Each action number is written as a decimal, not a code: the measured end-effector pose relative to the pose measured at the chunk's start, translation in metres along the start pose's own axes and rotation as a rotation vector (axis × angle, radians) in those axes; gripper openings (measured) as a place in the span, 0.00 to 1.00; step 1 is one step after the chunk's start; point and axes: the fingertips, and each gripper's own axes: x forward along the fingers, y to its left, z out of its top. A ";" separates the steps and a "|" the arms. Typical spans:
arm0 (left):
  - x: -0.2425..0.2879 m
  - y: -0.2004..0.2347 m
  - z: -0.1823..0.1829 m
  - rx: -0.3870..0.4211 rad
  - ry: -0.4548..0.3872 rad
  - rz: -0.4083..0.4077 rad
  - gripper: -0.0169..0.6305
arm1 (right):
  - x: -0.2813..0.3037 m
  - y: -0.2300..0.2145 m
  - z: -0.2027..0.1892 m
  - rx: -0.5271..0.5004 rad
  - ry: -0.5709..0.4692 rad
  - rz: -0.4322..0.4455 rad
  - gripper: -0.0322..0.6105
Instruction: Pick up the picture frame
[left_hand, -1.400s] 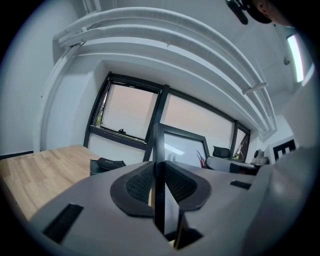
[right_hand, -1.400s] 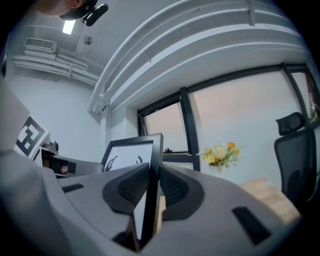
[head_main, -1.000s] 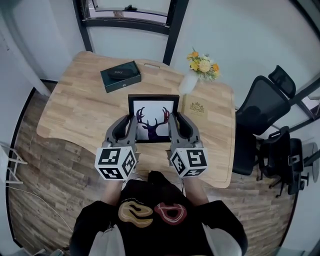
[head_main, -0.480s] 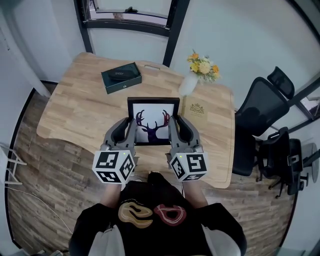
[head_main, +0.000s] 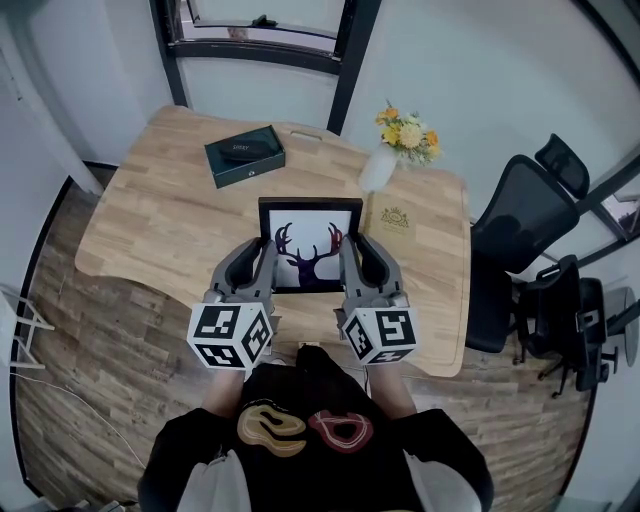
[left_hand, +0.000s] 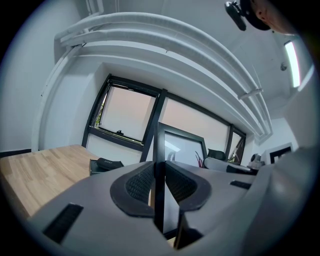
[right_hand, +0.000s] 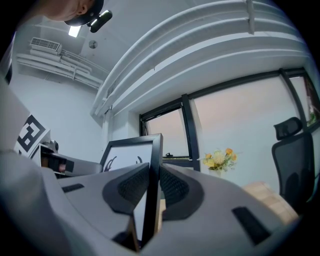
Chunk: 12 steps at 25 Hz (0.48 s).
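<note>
We find the frame (head_main: 310, 243) at picture centre over the table (head_main: 150, 210). The left gripper (head_main: 266, 258) and right gripper (head_main: 350, 258) fingers each pinch a thin side edge. We judge an uneven pull could twist it loose or swing it against the nearby vase (head_main: 378, 168).

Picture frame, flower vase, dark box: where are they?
picture frame (head_main: 309, 247), head view, on the deer print.
flower vase (head_main: 377, 170), head view, on its white body.
dark box (head_main: 258, 160), head view, on its top.

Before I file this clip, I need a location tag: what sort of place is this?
Most likely an office: a light wooden desk with rounded corners, a black mesh swivel chair beside it, and a large dark-framed window behind the desk.
</note>
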 end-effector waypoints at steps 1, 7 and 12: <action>0.000 0.000 0.000 -0.005 0.002 -0.003 0.15 | 0.000 0.000 0.000 0.000 0.000 0.000 0.16; -0.002 -0.001 -0.001 -0.011 0.003 -0.005 0.15 | -0.001 0.000 0.000 -0.006 0.010 0.006 0.16; -0.003 -0.002 -0.001 -0.018 0.005 -0.010 0.15 | -0.004 0.001 0.001 -0.012 0.006 0.005 0.16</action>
